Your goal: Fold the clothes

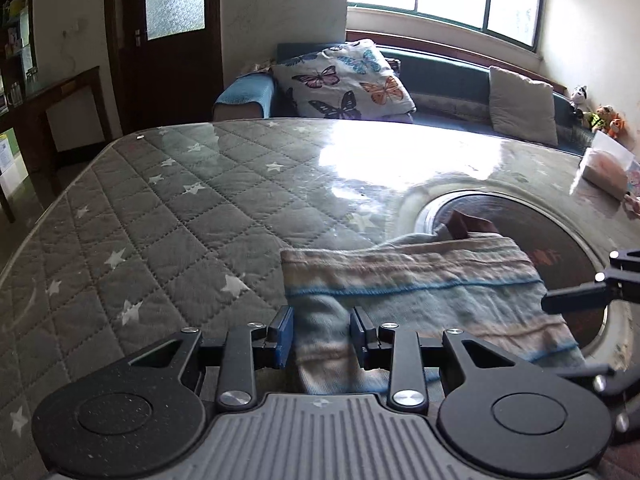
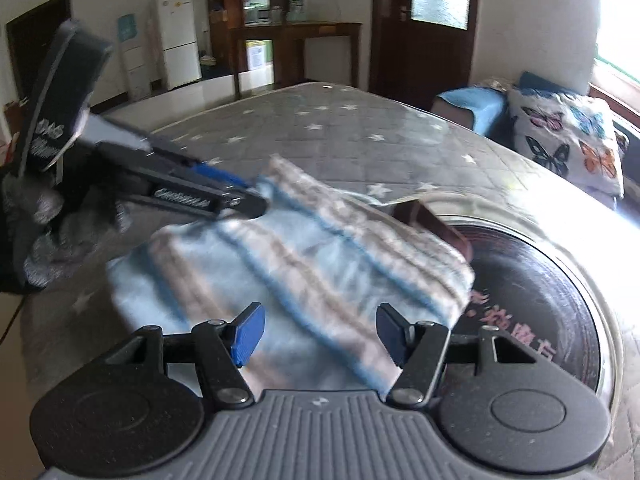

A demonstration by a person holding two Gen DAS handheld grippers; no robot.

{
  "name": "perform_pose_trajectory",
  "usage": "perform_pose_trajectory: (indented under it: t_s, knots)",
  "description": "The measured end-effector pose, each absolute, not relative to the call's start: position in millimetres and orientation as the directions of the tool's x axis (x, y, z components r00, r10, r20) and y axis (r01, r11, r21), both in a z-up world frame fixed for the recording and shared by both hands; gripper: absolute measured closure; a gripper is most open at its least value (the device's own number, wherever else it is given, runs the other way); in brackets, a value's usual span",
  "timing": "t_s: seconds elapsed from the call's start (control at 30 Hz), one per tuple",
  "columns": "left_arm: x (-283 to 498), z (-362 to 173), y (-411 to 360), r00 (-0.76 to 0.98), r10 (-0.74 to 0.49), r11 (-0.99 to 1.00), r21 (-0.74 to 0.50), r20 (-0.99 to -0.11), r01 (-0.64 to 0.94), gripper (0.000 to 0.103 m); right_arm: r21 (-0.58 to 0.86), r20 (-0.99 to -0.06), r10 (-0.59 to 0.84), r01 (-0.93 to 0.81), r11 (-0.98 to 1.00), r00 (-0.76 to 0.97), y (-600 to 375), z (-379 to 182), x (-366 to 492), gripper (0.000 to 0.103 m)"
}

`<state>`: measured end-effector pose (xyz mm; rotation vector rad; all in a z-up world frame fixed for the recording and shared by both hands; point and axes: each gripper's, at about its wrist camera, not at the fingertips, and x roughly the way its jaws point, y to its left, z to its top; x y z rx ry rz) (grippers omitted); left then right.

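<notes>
A folded cloth [image 1: 420, 280] with light blue and beige stripes lies on the table, partly over a dark round disc [image 1: 560, 240]. My left gripper [image 1: 321, 338] holds the cloth's near left edge, with bunched fabric pinched between its blue pads. Seen from the right wrist, the left gripper [image 2: 244, 196] grips a raised corner of the cloth [image 2: 320, 264]. My right gripper [image 2: 320, 334] hovers open over the cloth's near edge, nothing between its pads. One right finger [image 1: 576, 296] shows at the right edge of the left wrist view. A dark brown item [image 2: 432, 220] pokes out behind the cloth.
The table [image 1: 160, 220] has a grey quilted star-patterned cover under a glossy top. A pinkish packet [image 1: 604, 168] sits at its far right. Beyond it stand a sofa with a butterfly pillow [image 1: 344, 80] and a grey cushion [image 1: 520, 104]. A person's sleeve [image 2: 40, 216] is at left.
</notes>
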<state>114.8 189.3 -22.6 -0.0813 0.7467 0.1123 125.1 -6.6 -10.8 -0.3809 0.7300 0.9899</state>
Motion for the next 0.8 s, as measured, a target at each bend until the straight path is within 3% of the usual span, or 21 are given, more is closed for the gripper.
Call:
perform_pose_trajectory:
  t_s: [0.27, 0.8]
  knots:
    - [125, -22, 194, 0.731, 0.075, 0.991, -0.034, -0.678, -0.133, 0.067, 0.080, -0.726, 0.588, -0.805, 0.587, 0.357, -5, -28, 177, 0.036]
    - [145, -22, 196, 0.724, 0.082, 0.992, -0.017, -0.685, -0.128, 0.064, 0.108, -0.681, 0.668, -0.862, 0.495, 0.298, 32, -18, 189, 0.033]
